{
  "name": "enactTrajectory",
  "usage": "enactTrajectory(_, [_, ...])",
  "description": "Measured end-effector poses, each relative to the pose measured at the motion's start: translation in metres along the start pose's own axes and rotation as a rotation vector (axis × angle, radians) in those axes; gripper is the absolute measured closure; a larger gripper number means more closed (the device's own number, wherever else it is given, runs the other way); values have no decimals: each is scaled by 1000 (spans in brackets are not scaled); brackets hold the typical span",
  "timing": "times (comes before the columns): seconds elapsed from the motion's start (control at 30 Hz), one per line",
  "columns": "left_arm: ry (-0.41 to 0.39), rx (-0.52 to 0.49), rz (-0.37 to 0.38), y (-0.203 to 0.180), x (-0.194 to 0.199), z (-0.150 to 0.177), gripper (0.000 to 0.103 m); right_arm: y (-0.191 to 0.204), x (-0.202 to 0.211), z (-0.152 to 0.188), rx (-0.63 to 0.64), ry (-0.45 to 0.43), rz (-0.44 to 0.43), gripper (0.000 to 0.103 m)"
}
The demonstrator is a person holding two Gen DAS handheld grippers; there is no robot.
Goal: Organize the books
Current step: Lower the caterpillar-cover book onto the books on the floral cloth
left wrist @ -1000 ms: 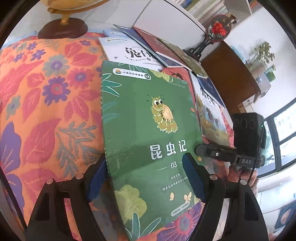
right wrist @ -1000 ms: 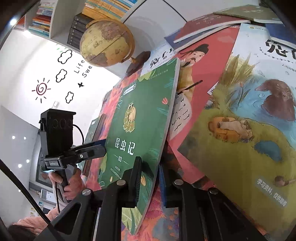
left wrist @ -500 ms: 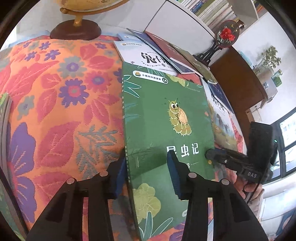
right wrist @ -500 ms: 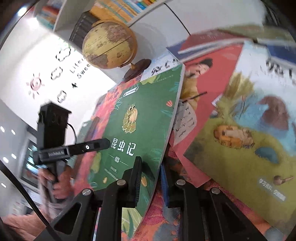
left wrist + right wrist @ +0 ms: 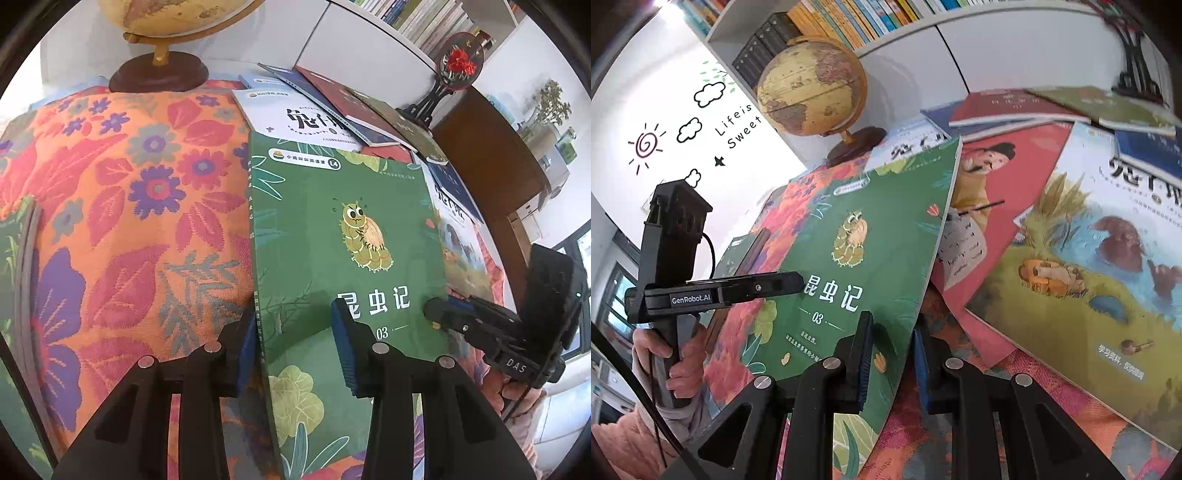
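Both grippers are matte black plastic: the left gripper [image 5: 295,332] and right gripper [image 5: 892,343] each have two angular arms with round silver screws and blue ribbed pads on the fingers [image 5: 345,350]. The left one's side reads "GenRobot.AI", with a boxy black block on top and a thin black cable looping off. The right one's label looks like "DAS". The sleeve [image 5: 624,439] is fuzzy pink.

Left wrist cam: sits just behind its tongs [image 5: 295,343], angled down and close over the green book [image 5: 351,229]. Right wrist cam: same setup, from the book's [image 5: 857,236] opposite edge. Overlap: the book, globe [image 5: 812,88], floral tabletop [image 5: 122,206], scattered books behind.
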State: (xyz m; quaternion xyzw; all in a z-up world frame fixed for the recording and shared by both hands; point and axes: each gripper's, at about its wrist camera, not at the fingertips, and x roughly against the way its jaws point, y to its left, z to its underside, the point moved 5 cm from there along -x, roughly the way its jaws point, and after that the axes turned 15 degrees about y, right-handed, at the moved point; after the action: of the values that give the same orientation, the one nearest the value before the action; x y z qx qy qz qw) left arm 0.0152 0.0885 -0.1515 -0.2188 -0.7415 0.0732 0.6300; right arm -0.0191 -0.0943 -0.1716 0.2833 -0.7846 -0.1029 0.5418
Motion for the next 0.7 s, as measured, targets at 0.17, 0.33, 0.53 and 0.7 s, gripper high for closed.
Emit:
enactTrajectory(0.17, [7, -21, -61, -11, 10, 5, 67, 20, 11, 1, 66, -47, 53, 86])
enactTrajectory(0.33, [-14, -43, -43, -19, 27, 7, 67, 37, 17, 1, 103, -65, 94, 88])
enactTrajectory(0.53, [-55, -23, -51, -13, 50, 6, 67, 62, 23, -2, 122, -92, 100, 88])
enactTrajectory(0.7, [-101, -10, -49, -12, 72, 7, 67, 82, 33, -8, 125, -120, 94, 88])
